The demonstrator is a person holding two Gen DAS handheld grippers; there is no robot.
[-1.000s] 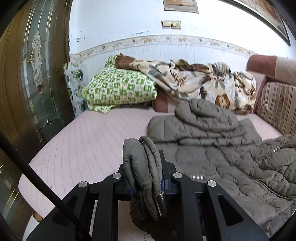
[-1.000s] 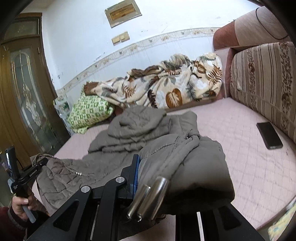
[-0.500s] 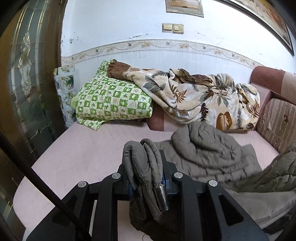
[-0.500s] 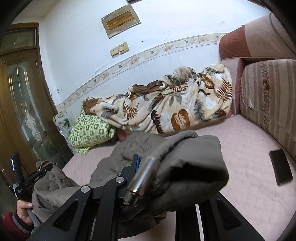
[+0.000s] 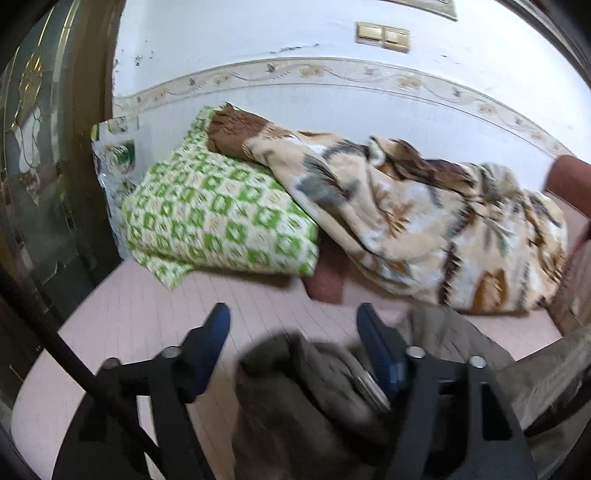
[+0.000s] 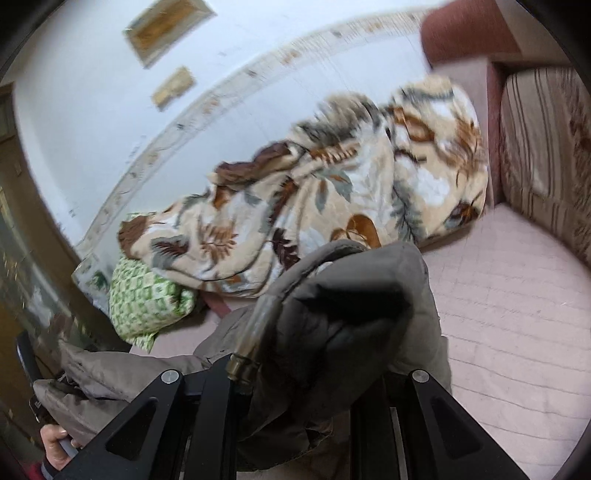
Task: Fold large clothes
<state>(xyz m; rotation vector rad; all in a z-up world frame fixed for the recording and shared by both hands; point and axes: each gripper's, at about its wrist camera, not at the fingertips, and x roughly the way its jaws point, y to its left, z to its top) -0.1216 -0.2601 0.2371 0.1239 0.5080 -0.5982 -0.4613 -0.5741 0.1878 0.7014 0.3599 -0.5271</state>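
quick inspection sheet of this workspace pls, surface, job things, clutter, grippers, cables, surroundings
surface: pink quilted mattress, mostly bare on the near side.
job's things: grey padded jacket, bunched and lifted at the front.
clutter: green checked pillow and leaf-print blanket piled at the wall; blanket overlaps the pillow.
grippers: left hand-held gripper open, jaws have just been opening, jacket fabric loose between them; right hand-held gripper shut on the jacket.
cables: one black cable crossing the left wrist view.
surroundings: white wall with switch plates, glazed wooden door, striped sofa cushion.
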